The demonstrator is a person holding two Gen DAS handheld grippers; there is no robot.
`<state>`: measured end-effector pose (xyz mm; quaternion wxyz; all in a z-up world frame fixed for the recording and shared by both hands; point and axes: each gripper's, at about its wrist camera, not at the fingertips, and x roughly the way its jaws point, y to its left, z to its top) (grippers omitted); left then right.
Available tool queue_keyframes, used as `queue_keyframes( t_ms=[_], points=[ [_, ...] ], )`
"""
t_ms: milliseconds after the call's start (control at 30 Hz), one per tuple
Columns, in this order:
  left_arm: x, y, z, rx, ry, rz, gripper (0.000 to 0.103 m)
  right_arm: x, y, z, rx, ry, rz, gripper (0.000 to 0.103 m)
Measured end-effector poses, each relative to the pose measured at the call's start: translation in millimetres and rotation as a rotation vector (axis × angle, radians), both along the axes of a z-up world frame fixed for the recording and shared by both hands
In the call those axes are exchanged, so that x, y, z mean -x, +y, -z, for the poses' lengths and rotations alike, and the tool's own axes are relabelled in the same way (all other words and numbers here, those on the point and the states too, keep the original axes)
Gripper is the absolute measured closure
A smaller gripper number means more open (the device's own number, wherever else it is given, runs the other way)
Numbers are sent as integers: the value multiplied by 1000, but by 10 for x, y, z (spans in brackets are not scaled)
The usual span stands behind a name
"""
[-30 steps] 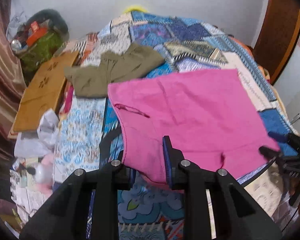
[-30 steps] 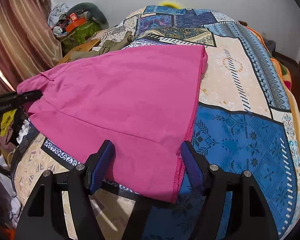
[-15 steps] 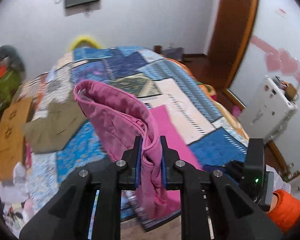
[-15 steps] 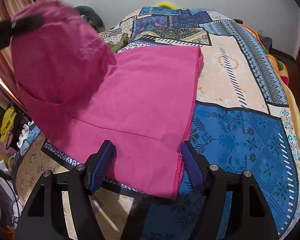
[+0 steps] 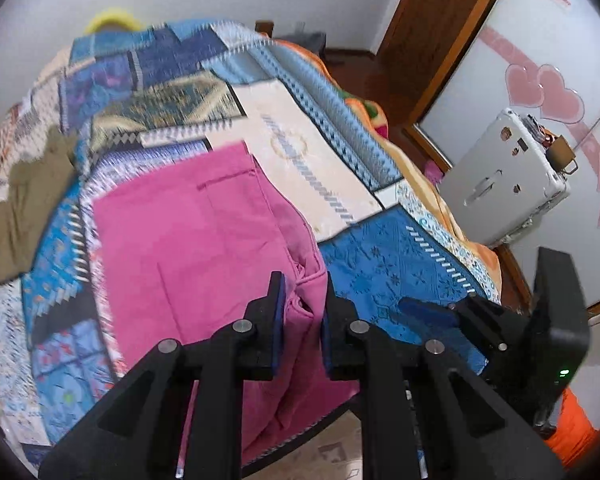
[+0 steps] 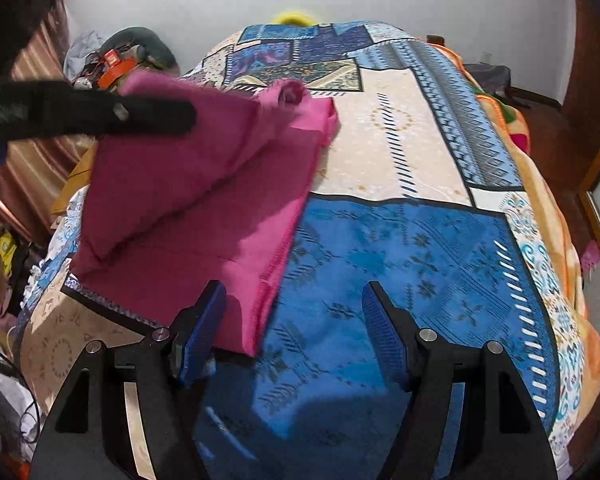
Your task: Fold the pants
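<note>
One olive garment (image 5: 20, 200), beside pink pants (image 5: 188, 248)

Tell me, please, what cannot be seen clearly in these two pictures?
- Left wrist view: the far bedspread and green garment are motion-blurred.
- Left wrist view: the left tongs hide the pinched edge of the pink pants.
- Right wrist view: the dark blurred left tongs hide part of the lifted pants.

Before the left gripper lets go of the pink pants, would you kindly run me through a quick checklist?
1. Left gripper clamps the pants: ok.
2. Folded layer lies over the lower one: ok.
3. Edges aligned at the near side: not ok, the lower layer sticks out.
4. Fold lies flat: not ok, a corner is rolled up at the far end.
5. Right gripper open, off the fabric: ok.
6. Olive garment apart from the pants: ok.
</note>
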<state>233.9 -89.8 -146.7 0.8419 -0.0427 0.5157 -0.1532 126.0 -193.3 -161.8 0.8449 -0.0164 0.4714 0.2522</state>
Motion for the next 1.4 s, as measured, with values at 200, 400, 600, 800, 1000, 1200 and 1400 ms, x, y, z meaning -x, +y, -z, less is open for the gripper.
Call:
queue_keyframes(
  t_ms=[200,400,600,800,1000,1200,1400],
  points=[
    [65,-114,-10,-52,5,66,59,30,-105,-91,16,-33,31,36],
    [143,91,-262,-123,-121,49,51,7,-146,-344,-28,-124,76,36],
    [174,594,-495,-117,-217,-38,32,-97,-52,-538,-73,-183,85,36],
    [-106,1057,-316,-172,-171,-125,31,-203,120,-542,-95,-176,51,36],
    [-513,1324,78,-255,-92,-164,31,-259,297,-113,-4,-91,13,36],
    [-959,1386,445,-159,34,-103,26,-290,184,114,-57,6,18,36],
    [-1149,1335,827,-240,62,-151,19,-298,158,105,-78,20,33,36]
  ],
)
